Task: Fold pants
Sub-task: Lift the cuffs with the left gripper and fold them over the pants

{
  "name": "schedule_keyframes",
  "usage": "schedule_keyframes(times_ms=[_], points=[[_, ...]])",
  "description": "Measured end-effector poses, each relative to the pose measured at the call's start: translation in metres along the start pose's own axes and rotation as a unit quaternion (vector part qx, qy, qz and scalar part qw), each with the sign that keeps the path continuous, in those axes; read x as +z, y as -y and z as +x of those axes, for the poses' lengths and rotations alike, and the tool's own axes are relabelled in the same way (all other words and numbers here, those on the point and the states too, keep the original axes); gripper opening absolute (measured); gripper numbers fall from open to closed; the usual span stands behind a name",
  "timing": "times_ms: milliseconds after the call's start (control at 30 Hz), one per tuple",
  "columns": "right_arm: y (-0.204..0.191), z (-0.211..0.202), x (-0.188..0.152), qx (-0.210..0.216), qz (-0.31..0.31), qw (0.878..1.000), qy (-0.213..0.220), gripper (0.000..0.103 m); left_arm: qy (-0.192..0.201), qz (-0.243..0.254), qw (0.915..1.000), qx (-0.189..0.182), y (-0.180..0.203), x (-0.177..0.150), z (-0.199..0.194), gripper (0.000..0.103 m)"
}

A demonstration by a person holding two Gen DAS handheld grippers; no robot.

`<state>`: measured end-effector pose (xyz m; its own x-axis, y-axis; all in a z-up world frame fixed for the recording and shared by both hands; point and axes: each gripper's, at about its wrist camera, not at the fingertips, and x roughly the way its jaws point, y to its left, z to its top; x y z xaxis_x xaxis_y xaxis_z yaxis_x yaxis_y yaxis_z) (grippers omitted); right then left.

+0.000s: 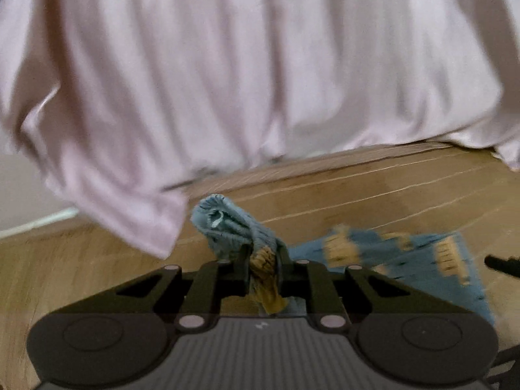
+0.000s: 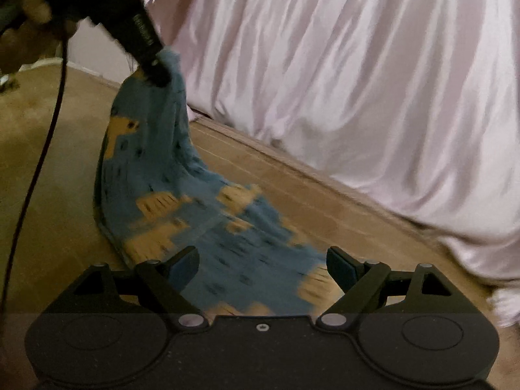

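The small blue knit pants with yellow patches [image 2: 182, 201] lie partly on the wooden floor [image 2: 48, 149] beside a bed draped in pale pink satin sheet [image 2: 325, 81]. One end of the garment is lifted off the floor; the rest trails down and spreads flat toward the right wrist camera.

The left gripper [image 1: 263, 256] has its jaws closed on a bunched, ribbed edge of the pants, probably the waistband or a cuff, though blur makes it hard to say which. In the right wrist view this same gripper [image 2: 156, 71] appears high at the upper left, pinching the raised end, with a person's hand [image 2: 22, 32] behind it and a dark cable [image 2: 42, 149] hanging from it.

The right gripper [image 2: 263, 260] has its jaws spread wide and grips nothing; the low end of the pants lies between and just beyond its fingers.

The step in hand looks like the start of a fold: one end is picked up while the other is not yet secured. The next move likely calls for the right gripper to close on the near edge of the fabric, so both ends can be held and the garment laid out flat or doubled over. The knit is soft and bunches easily, so a grip on a single layer at the corner would keep the fold neat.
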<state>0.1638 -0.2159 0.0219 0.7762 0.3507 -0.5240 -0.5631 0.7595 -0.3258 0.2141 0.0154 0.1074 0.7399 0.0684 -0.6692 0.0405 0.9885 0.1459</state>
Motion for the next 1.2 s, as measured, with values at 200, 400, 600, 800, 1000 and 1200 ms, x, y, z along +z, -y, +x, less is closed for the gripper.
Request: schedule_keyframes(times_ms=[200,400,600,800,1000,1200], points=[[0.038,-0.041,-0.031,-0.054,0.074,0.996,-0.013,0.091,0.004,0.054,0.9975,-0.044,0.070,0.018,-0.012,0.017],[0.066,-0.041,-0.053,-0.067,0.074,0.995,-0.025,0.091,-0.027,0.122,0.9901,-0.063,0.139,0.016,0.001,0.017],[0.110,-0.027,-0.085,-0.070,0.128,0.988,-0.044,0.091,-0.053,0.178,0.9789,-0.086,0.197,-0.020,0.025,0.017],[0.135,-0.020,-0.099,-0.071,0.175,0.981,-0.041,0.091,-0.045,0.192,0.9758,-0.093,0.233,-0.050,0.033,0.017],[0.144,-0.007,-0.106,-0.064,0.206,0.975,-0.055,0.091,-0.015,0.217,0.9721,-0.088,0.246,-0.050,0.018,0.017],[0.141,-0.002,-0.107,-0.061,0.201,0.976,-0.064,0.091,0.015,0.222,0.9713,-0.085,0.254,-0.041,0.011,0.017]])
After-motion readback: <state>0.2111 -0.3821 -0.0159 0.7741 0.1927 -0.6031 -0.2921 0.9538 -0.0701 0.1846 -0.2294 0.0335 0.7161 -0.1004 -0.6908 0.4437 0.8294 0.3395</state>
